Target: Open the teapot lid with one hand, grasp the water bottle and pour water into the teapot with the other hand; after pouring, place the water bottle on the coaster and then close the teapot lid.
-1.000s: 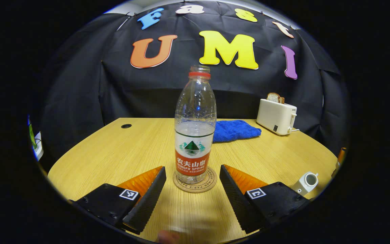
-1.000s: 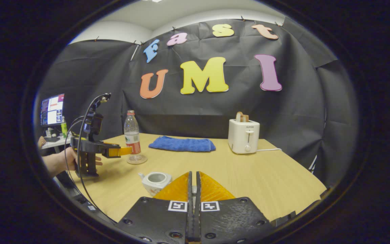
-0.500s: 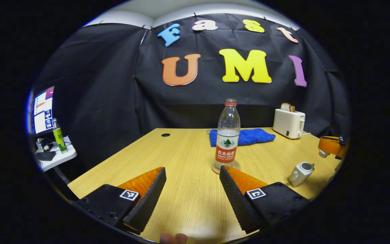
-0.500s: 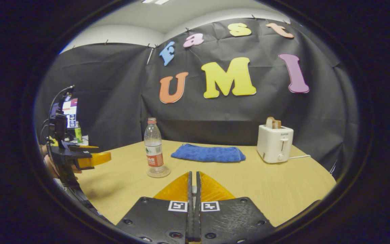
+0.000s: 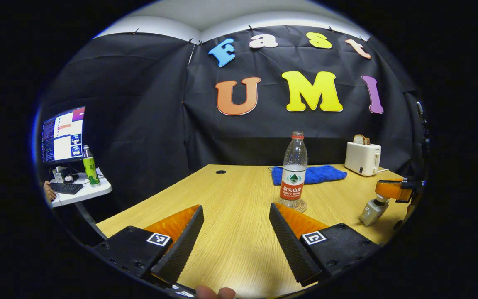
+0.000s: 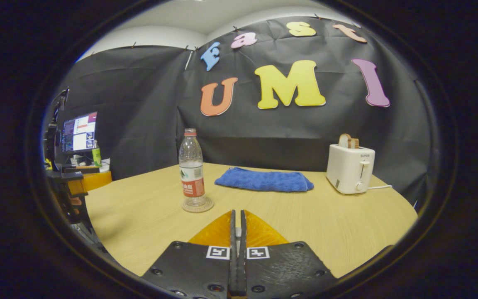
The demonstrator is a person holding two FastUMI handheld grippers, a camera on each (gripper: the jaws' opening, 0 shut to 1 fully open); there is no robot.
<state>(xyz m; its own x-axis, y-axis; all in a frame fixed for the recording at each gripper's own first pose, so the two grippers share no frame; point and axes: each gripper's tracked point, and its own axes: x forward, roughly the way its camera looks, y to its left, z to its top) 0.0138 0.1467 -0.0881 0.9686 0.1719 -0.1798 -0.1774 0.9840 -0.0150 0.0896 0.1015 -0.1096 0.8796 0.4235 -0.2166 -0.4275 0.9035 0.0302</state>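
Table (image 5: 230, 199): water bottle (image 5: 293, 170) on coaster (image 5: 301, 205), left tongs (image 5: 235, 232) agape

Black cloth (image 5: 139, 124) walls the booth behind a wooden counter (image 5: 239, 232). A small white side table (image 5: 82, 193) with a lit monitor (image 5: 62, 135) stands far left of the tool.

Left claw (image 5: 235, 232) backed off from bottle (image 5: 293, 170) — right claw (image 5: 390, 189) neared teapot (image 5: 372, 211).
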